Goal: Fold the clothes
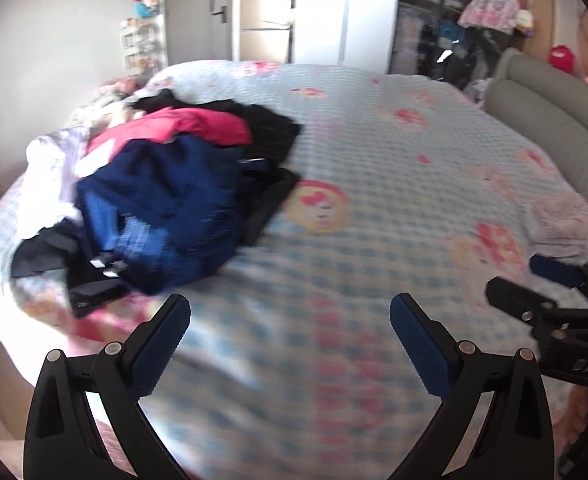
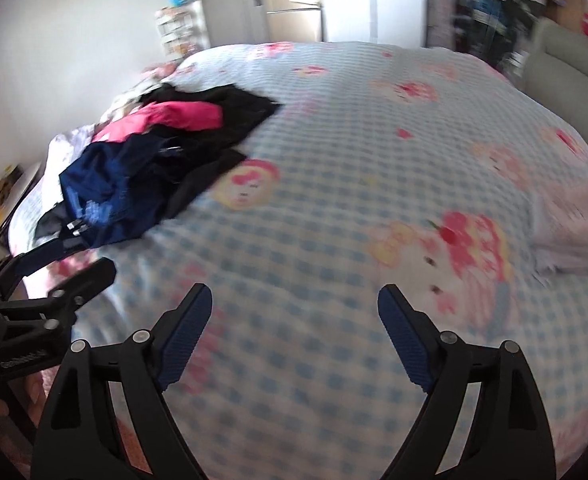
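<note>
Both grippers are hanging over the bed with nothing in them. The left gripper (image 1: 290,312) has its jaws spread wide, only checked bedspread (image 1: 333,240) showing between the blue pads. Same deal with the right gripper (image 2: 294,304): jaws wide apart, nothing held, just bedspread between them.

The clothes pile (image 1: 166,192) sits ahead of the left jaws and off to their left, well apart from the fingertips. It's a heap with a navy blue garment (image 1: 162,208) on the near side, a pink garment (image 1: 174,128) behind it and black clothes (image 1: 270,132) at the back and right edge. From the right wrist view the same pile is further off to the left of the jaws.

Ahead and to the right of the right jaws, near the grey headboard (image 2: 565,64), there's a pale pink folded stack (image 2: 573,232) lying flat on the bedspread. Everything's pretty motion-blurred, so I can't make out finer details on the garments.
</note>
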